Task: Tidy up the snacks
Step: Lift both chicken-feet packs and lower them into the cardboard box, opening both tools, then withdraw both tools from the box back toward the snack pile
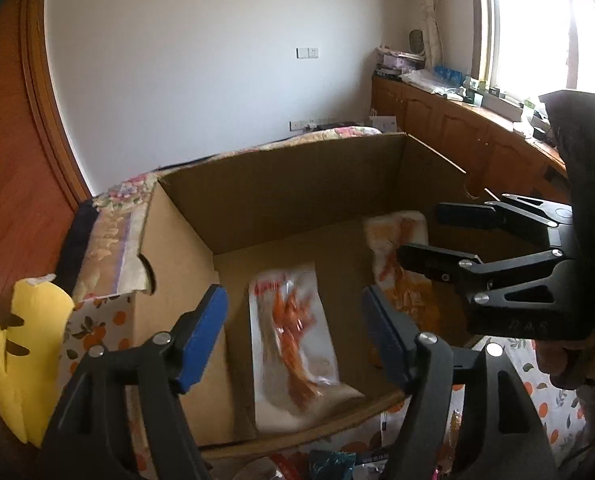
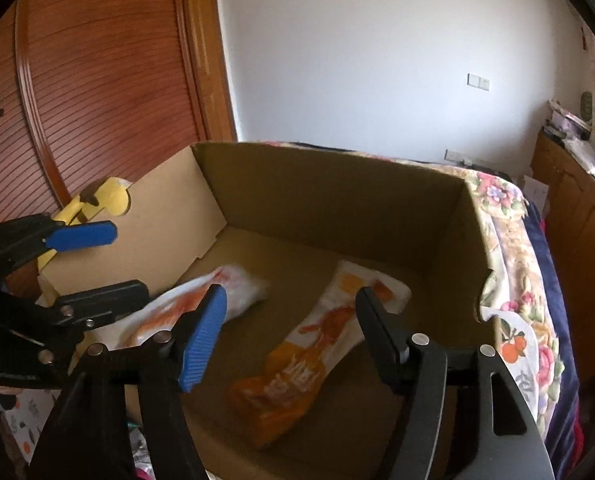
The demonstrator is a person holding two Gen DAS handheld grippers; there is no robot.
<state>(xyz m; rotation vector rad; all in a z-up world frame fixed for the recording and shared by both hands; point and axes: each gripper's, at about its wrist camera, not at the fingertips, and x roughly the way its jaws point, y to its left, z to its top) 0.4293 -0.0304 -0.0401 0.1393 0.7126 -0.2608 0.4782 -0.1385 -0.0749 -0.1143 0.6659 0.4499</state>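
Two white-and-orange snack packets [image 1: 293,344] [image 2: 297,360] lie in my brown cardboard box [image 1: 297,184]; both my left gripper [image 1: 295,336] and right gripper [image 2: 291,332] gape empty, loose wrappers [image 1: 329,462] remaining at 6 o'clock.

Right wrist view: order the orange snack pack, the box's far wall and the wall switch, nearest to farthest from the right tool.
1. Orange snack pack, on the box floor just ahead of the right tool.
2. Box's far wall, behind it.
3. Wall switch, upper right.

surface: fruit-print cloth [image 1: 553,404] | on it: cardboard box [image 1: 297,184] (open-topped)
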